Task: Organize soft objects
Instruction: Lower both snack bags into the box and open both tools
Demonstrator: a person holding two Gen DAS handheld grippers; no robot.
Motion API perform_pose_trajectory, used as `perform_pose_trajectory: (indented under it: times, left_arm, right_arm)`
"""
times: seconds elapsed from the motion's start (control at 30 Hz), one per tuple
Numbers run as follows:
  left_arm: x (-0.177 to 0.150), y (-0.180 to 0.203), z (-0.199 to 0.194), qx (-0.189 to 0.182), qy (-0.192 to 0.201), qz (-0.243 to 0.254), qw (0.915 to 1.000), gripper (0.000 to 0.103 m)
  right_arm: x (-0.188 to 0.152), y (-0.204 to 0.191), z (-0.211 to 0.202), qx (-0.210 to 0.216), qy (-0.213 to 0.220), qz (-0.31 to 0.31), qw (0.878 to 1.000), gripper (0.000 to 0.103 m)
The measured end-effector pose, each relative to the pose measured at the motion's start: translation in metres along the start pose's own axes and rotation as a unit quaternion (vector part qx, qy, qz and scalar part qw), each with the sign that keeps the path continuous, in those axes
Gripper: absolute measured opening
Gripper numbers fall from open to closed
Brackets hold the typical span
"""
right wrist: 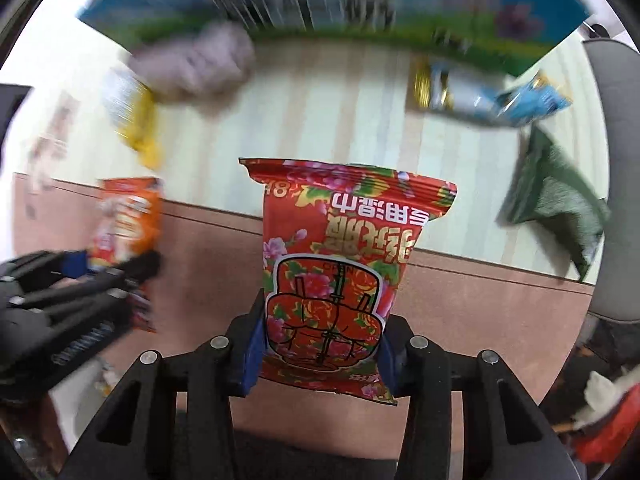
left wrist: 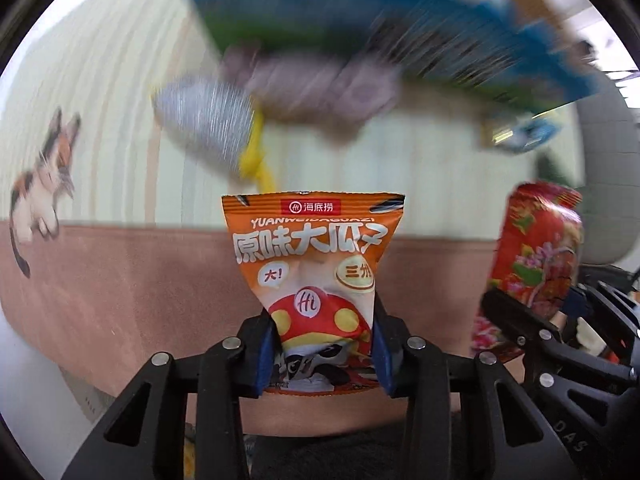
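Left gripper [left wrist: 322, 354]: blue pads are pinched on the lower part of the orange seed packet [left wrist: 314, 280], which is held clear of the cloth below. Right gripper [right wrist: 320, 354]: pads are clamped on the lower third of the red floral packet [right wrist: 340, 272], also held off the surface (printing reads upside down in this view).

Both grips are taken low on air-filled pouches, so most of each packet stands beyond the pads. Slip is judged the main risk: glossy film could slide out if a hand is swung or tilted quickly. The orange packet is visibly creased at the pinch; a burst seam is thought possible if it is squeezed harder.

The two grippers are seen close beside each other, so a packet could be knocked loose by the other tool.

Farther off, on the striped tablecloth [right wrist: 340, 120], a purple-grey soft item [right wrist: 196, 64], a yellow-and-silver packet [left wrist: 212, 128], a blue-wrapped packet [right wrist: 488, 96] and a dark green pouch [right wrist: 560, 200] lie loose near a blue-and-green picture board [right wrist: 280, 4]. Any of these could be pushed aside at set-down. Detail there is blurred.
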State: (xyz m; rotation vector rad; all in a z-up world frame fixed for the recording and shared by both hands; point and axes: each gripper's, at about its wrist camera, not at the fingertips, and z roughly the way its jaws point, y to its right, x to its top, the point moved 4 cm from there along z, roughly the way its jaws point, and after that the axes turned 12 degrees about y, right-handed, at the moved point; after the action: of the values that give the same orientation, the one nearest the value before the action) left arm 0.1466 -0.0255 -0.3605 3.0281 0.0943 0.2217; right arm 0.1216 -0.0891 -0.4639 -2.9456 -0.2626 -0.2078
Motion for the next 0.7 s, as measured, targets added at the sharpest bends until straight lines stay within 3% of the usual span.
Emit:
perform_pose_trajectory:
  times: [0.17,0.27,0.37,0.47,0.57,0.7]
  left_arm:
    - [0.064,0.034,-0.092,-0.058,0.092,0.005,0.9941,0.037]
    - [0.106,0.048,-0.128,-0.088,0.115,0.014,0.9893,0.037]
    - [0.159,0.033,-0.147,-0.088,0.131,0.023,0.9872,0.037]
    - [0.200,0.029,-0.138,-0.070,0.141,0.030,0.9871,0.037]
    - [0.242,0.012,-0.100,-0.064,0.113,0.013,0.9914,0.037]
    - [0.268,-0.003,-0.044,-0.042,0.078,-0.002,0.9961,0.037]
  right_arm:
    - [0.042,0.018,-0.096,0.043,0.079,0.012,0.996,0.048]
    - [0.087,0.027,-0.149,0.056,0.119,0.020,0.991,0.048]
    - [0.140,0.039,-0.176,0.053,0.144,0.025,0.988,0.048]
    - [0.183,0.048,-0.178,0.036,0.158,0.024,0.986,0.048]
    - [0.215,0.057,-0.166,0.029,0.147,0.025,0.988,0.048]
    - [0.238,0.063,-0.115,0.017,0.107,0.025,0.994,0.048]
